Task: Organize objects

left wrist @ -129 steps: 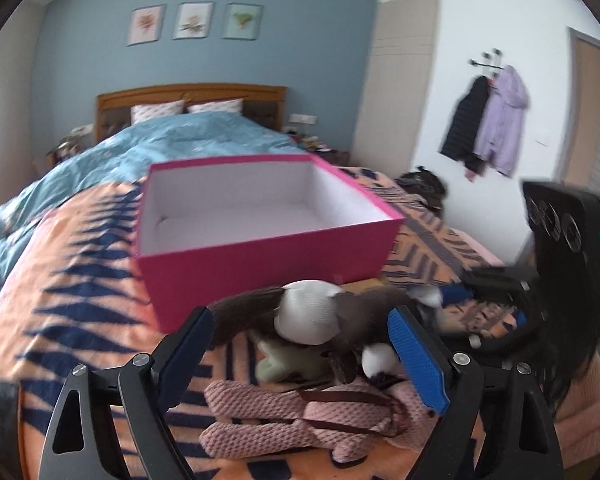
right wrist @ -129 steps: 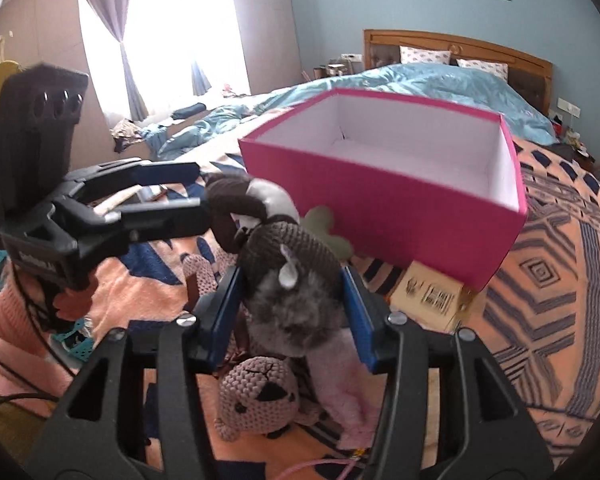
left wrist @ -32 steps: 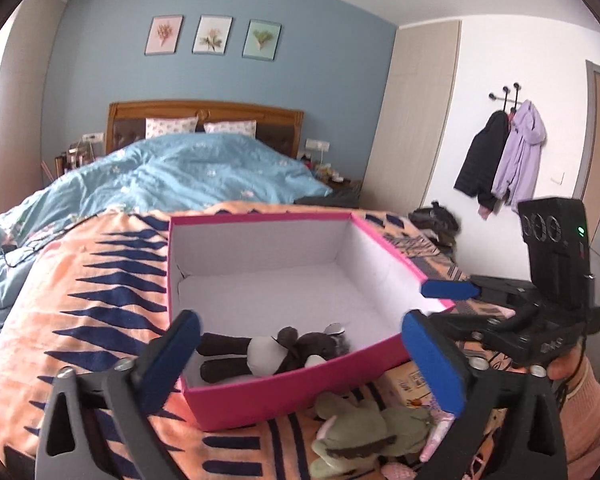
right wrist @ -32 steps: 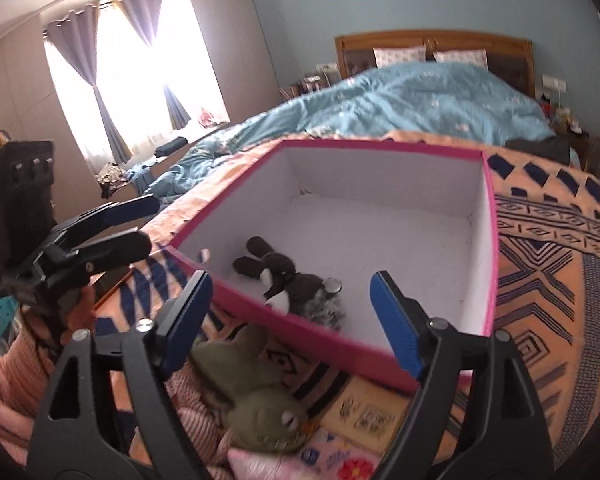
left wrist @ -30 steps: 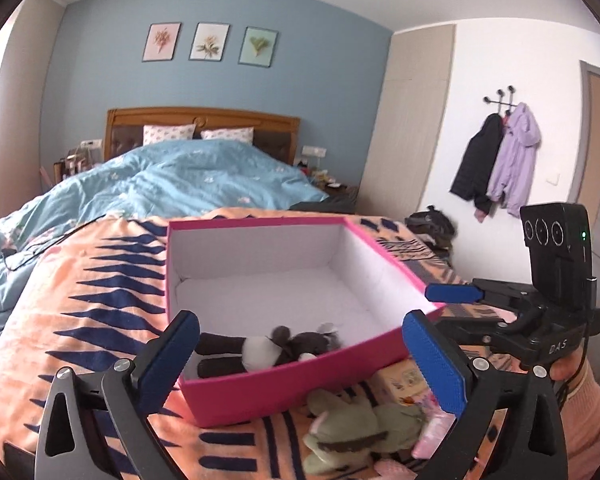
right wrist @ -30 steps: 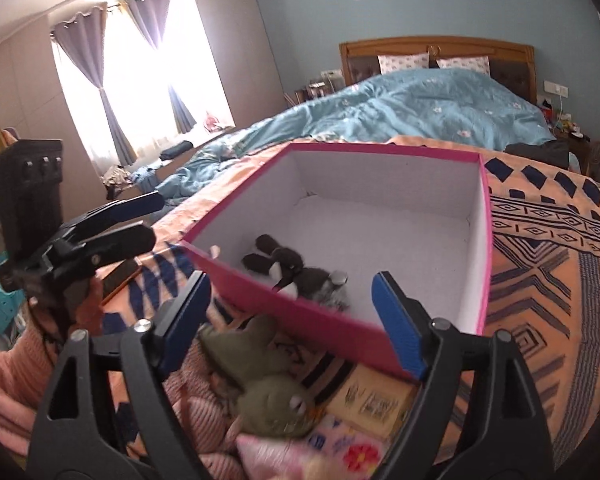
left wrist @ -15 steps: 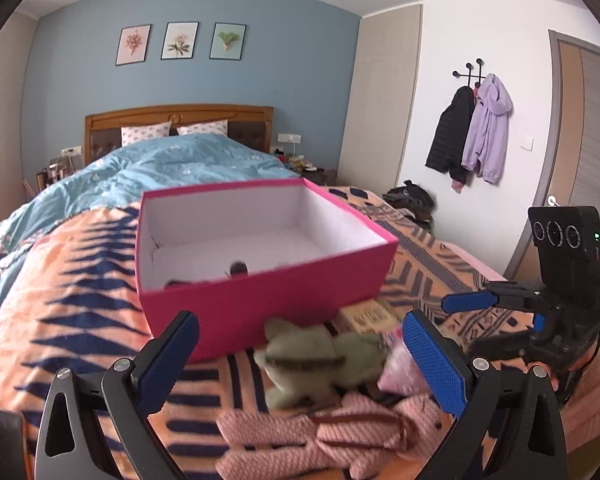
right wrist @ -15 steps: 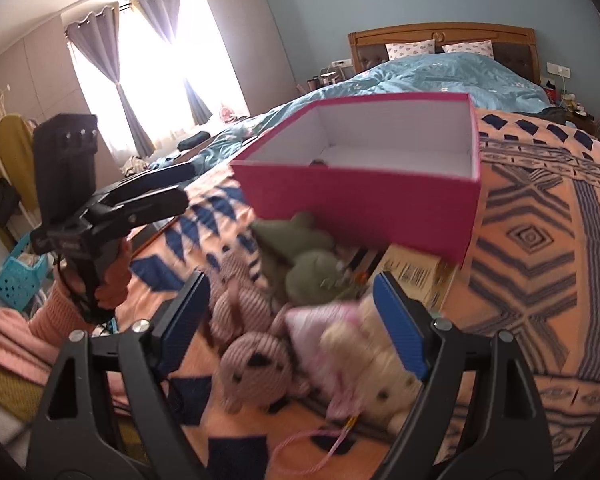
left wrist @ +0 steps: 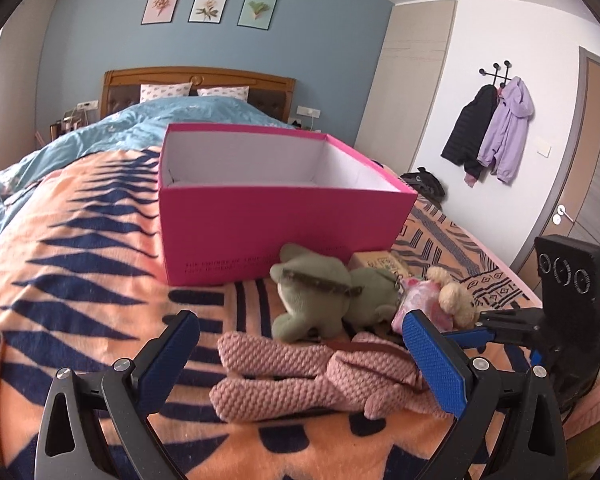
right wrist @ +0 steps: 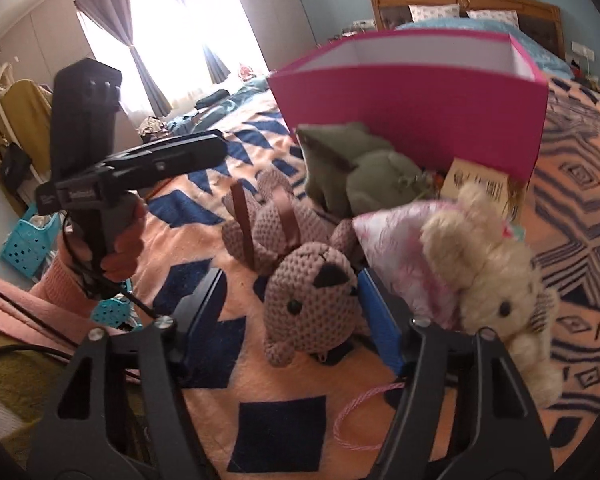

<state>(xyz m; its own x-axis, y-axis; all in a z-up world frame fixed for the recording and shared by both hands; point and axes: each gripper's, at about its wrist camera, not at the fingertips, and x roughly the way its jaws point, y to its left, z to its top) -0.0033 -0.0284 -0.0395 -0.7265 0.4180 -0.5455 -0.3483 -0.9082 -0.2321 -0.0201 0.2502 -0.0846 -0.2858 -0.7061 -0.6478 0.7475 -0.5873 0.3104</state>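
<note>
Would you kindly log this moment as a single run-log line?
right gripper: closing around pink toy head, not yet gripped | left gripper: open over its legs | green toy, cream toy: on blanket by box

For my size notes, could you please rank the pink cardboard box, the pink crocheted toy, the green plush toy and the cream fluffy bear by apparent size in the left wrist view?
1. Pink cardboard box.
2. Pink crocheted toy, though it lies nearest the camera.
3. Green plush toy.
4. Cream fluffy bear, partly hidden.
</note>
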